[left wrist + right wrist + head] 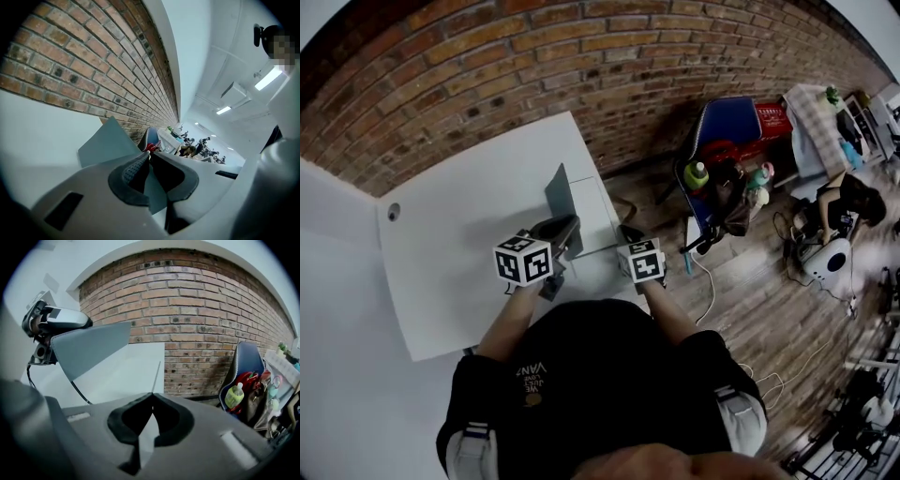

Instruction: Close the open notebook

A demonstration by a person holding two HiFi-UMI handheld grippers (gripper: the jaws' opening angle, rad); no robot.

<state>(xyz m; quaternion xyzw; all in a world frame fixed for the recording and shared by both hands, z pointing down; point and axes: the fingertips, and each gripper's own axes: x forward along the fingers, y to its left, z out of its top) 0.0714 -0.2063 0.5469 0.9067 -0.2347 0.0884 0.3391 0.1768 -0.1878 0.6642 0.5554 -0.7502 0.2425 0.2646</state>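
Note:
The notebook lies open on the white table [459, 253], its white pages [598, 217] flat. Its grey cover [558, 195] stands raised on edge. My left gripper [566, 231] is shut on that cover; in the left gripper view the grey cover [104, 142] runs up from between the closed jaws of the left gripper [150, 157]. My right gripper [630, 234] sits at the notebook's right side. In the right gripper view the right gripper [152, 398] is shut on a thin white page [145, 439]. There the left gripper [52, 341] holds the grey cover [93, 348] up at the left.
A brick wall [581, 66] backs the table. Right of the table stands a blue chair [727, 122] with a red bag and a green-capped bottle [697, 174]. Cables cross the wood floor [741, 300]. A person [851, 199] sits at the far right. The table has a grommet hole [393, 212].

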